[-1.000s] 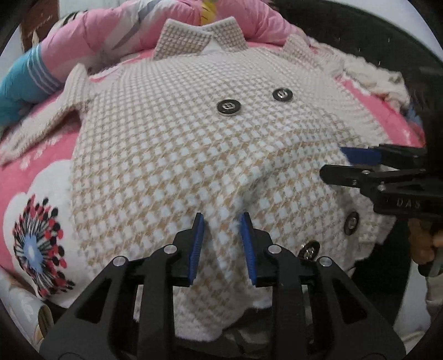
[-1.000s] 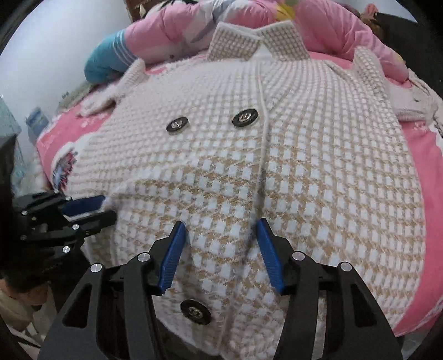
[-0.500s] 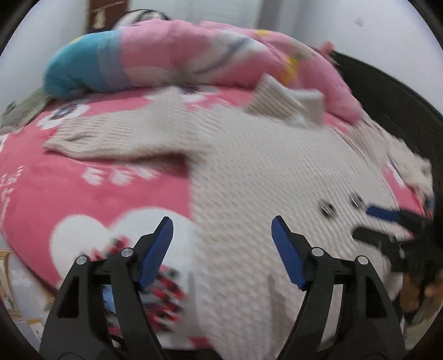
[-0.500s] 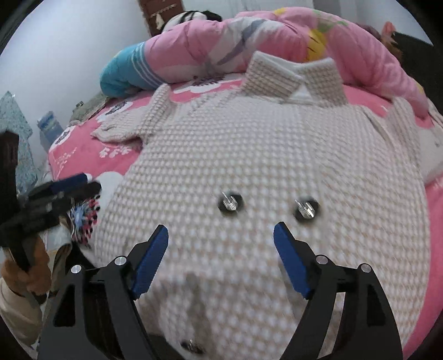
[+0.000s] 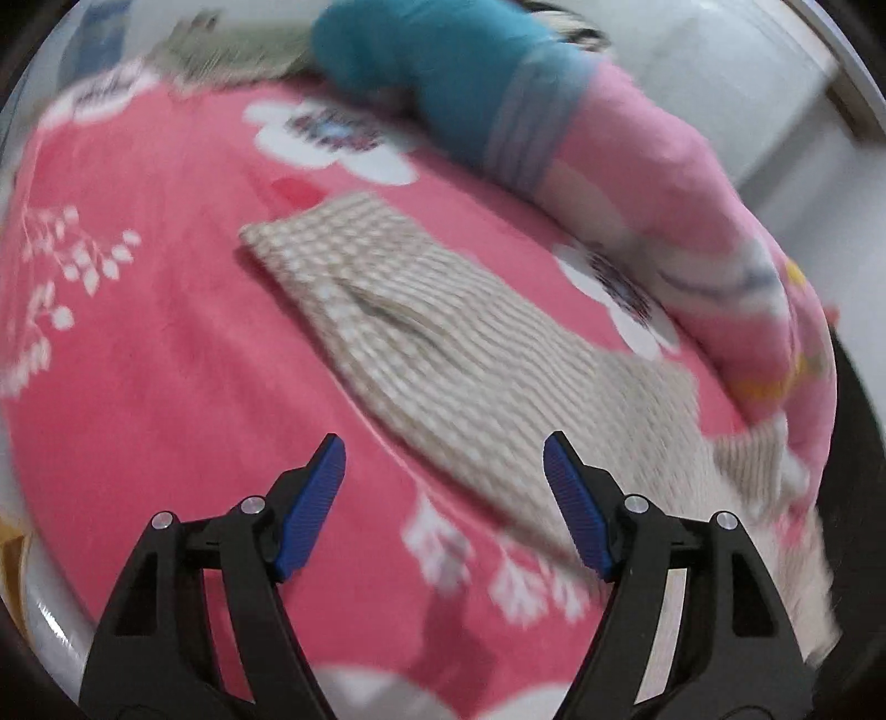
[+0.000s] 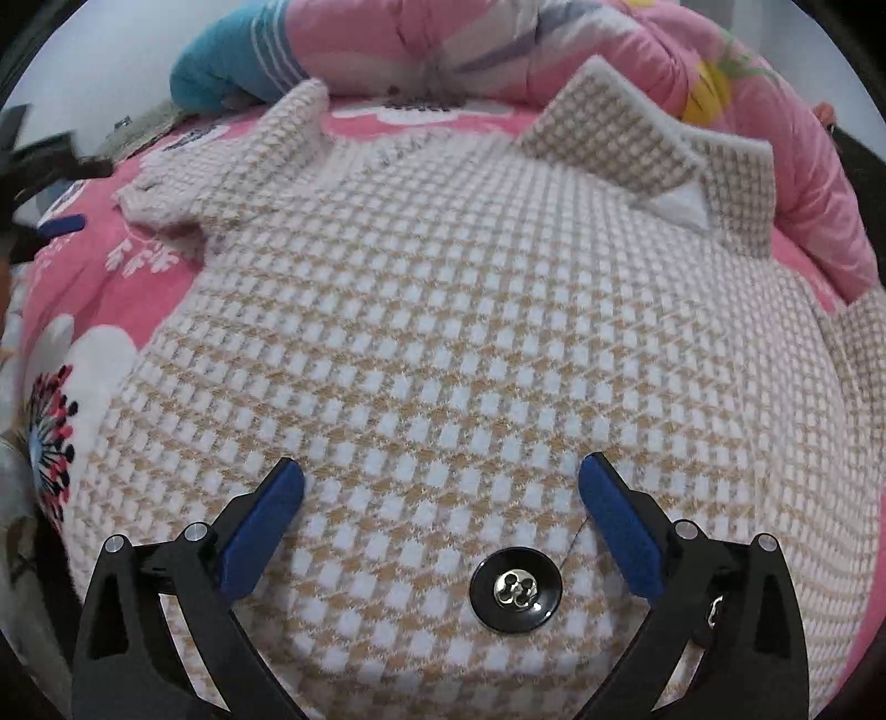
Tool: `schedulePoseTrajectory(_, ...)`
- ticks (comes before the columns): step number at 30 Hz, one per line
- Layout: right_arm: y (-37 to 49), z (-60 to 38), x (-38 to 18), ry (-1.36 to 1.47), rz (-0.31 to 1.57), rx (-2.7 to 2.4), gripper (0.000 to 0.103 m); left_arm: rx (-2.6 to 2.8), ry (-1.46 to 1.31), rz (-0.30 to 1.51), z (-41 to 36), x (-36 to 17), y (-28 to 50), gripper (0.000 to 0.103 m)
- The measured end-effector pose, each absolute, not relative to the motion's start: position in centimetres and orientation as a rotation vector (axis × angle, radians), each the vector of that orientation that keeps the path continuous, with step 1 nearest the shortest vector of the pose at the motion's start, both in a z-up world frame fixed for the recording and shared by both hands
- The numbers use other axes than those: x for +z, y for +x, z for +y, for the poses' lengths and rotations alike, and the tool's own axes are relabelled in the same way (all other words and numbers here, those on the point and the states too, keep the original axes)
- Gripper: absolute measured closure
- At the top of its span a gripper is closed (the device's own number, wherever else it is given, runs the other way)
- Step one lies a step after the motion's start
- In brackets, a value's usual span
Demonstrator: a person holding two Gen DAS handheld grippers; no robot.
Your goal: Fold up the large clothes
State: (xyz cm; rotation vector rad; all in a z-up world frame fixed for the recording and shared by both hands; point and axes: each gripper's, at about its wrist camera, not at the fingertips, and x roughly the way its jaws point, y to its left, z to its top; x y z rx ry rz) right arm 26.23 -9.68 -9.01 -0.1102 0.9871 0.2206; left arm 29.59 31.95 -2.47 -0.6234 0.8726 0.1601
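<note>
**Reaching for the sleeve to start the fold**

Lining up my left claw [image 5: 443, 498] on the cardigan's [image 6: 470, 332] sleeve [image 5: 443, 343], which lies stretched out flat across the pink floral bed cover [image 5: 138, 360]. That claw is spread and holds nothing; the sleeve sits just ahead of its tips, and the view is blurred, so I cannot judge the exact gap.

My right claw [image 6: 443, 520] hangs over the front of the cardigan, its jaws opening, nothing pinched between them, with 1 black button [image 6: 515, 590] just below. The cardigan lies face up on the bed, collar [image 6: 653, 149] toward the rolled pink quilt [image 6: 554, 44].

To do this well, I think I should take the sleeve near its cuff [image 5: 310, 238], pinching both layers of knit, then carry it across the chest without dragging the body. The thick knit may slip, so a deep bite looks safer.
</note>
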Motion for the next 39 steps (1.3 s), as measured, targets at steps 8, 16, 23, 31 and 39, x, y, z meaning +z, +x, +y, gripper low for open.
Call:
schedulePoseTrajectory(8,25.9,-10.6,-9.2,-0.057,0.976,0.236,0.006,0.349,-0.774,0.948,37.4,-6.9,35.4,0.056)
schedulePoseTrajectory(16,25.3,-11.1,-9.2,-0.039,0.959,0.237,0.006,0.496,-0.378,0.913,33.2,-4.1,37.5,0.092)
schedulePoseTrajectory(23,25.7,-11.7,-8.4,0.019,0.962,0.267,0.006,0.336,0.000,0.639,21.3,6.6,33.7,0.093)
schedulePoseTrajectory(31,20.0,-16.6,-4.3,0.209,0.857,0.251,0.006,-0.030,0.149,0.612,5.1,10.2,29.6,0.093)
schedulePoseTrajectory(39,16.9,-20.4,-7.3,0.164,0.913,0.150,0.006,-0.242,0.115,0.880,-3.3,-0.8,28.8,0.090)
